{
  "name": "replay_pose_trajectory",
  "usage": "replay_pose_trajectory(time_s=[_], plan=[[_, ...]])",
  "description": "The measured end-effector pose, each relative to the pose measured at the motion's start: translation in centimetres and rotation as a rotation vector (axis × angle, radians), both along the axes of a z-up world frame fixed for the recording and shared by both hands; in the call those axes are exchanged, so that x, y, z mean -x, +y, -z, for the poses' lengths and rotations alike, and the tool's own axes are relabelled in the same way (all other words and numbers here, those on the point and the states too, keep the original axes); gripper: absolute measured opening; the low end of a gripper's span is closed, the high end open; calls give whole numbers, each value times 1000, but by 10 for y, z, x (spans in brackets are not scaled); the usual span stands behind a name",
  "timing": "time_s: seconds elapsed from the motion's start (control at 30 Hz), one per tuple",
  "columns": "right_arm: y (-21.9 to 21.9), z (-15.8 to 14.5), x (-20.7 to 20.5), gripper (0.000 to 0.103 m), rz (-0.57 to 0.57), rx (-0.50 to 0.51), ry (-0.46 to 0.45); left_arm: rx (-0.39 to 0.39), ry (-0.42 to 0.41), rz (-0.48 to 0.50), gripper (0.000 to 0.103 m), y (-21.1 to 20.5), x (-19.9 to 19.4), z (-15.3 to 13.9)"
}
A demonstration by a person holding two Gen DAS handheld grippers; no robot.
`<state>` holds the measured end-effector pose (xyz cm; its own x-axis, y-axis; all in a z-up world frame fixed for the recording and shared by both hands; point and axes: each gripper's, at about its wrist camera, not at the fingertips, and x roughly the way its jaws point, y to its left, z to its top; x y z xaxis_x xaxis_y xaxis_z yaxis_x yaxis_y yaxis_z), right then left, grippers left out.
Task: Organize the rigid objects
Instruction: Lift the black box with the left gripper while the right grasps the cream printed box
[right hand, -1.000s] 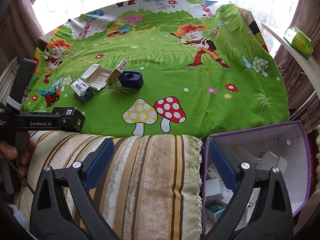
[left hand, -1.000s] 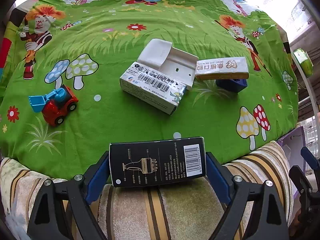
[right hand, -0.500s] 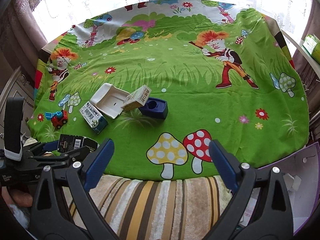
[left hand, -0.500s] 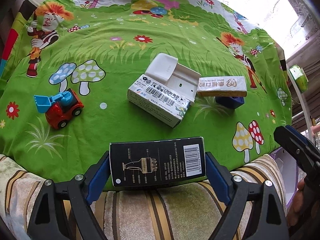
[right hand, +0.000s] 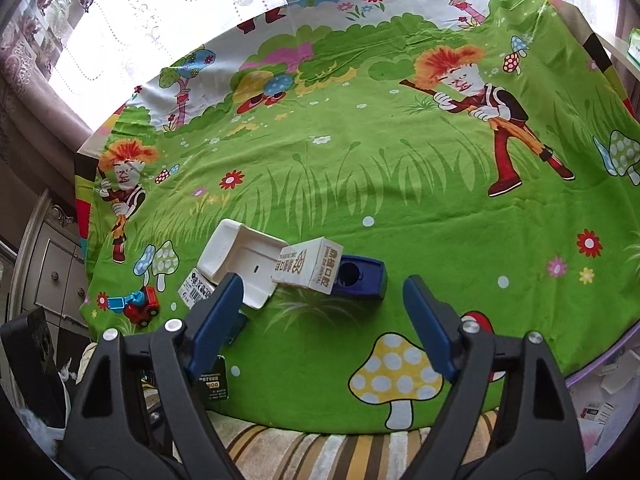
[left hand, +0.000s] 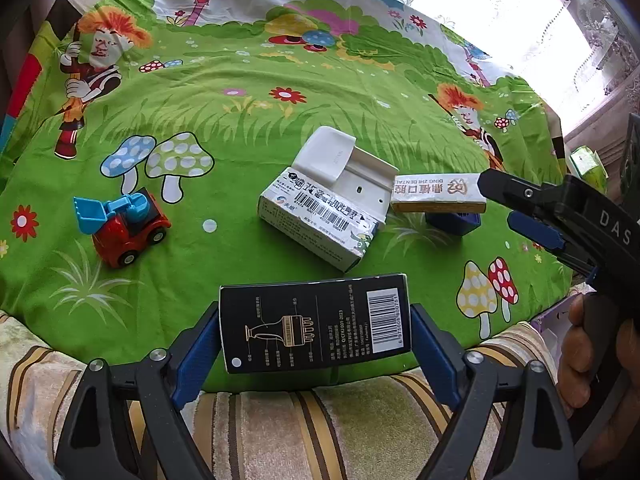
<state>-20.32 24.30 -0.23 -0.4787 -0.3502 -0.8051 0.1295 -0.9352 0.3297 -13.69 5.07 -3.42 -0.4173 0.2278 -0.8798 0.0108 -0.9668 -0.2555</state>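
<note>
Blue pads of the left gripper (left hand: 316, 338) clamp a black box (left hand: 315, 322) over the green sheet's (left hand: 248, 120) near edge. Right gripper (right hand: 322, 322) empty, jaws just been narrowing, nothing between them; past its tips lie a white tray (right hand: 240, 264), toothpaste box (right hand: 308, 266) and blue block (right hand: 360, 276).

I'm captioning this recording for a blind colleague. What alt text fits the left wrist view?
The left gripper clamps a black box above a green cartoon-print sheet. On the sheet lie a toy digger, a barcoded carton, an open white case and a dental box; the open right gripper enters from the right.
</note>
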Motion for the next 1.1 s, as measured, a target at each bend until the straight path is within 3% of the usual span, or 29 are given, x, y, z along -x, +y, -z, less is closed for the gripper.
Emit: replay_pose_trajectory(time_s=[0.27, 0.8, 1.1], plan=[[-8, 7, 12, 69, -12, 24, -19, -18, -2, -7, 89, -2, -1, 2], [-29, 7, 9, 20, -111, -5, 13, -47, -4, -12, 89, -6, 1, 5], [-30, -5, -10, 19, -127, -33, 81, -43, 27, -15, 89, -5, -1, 1]])
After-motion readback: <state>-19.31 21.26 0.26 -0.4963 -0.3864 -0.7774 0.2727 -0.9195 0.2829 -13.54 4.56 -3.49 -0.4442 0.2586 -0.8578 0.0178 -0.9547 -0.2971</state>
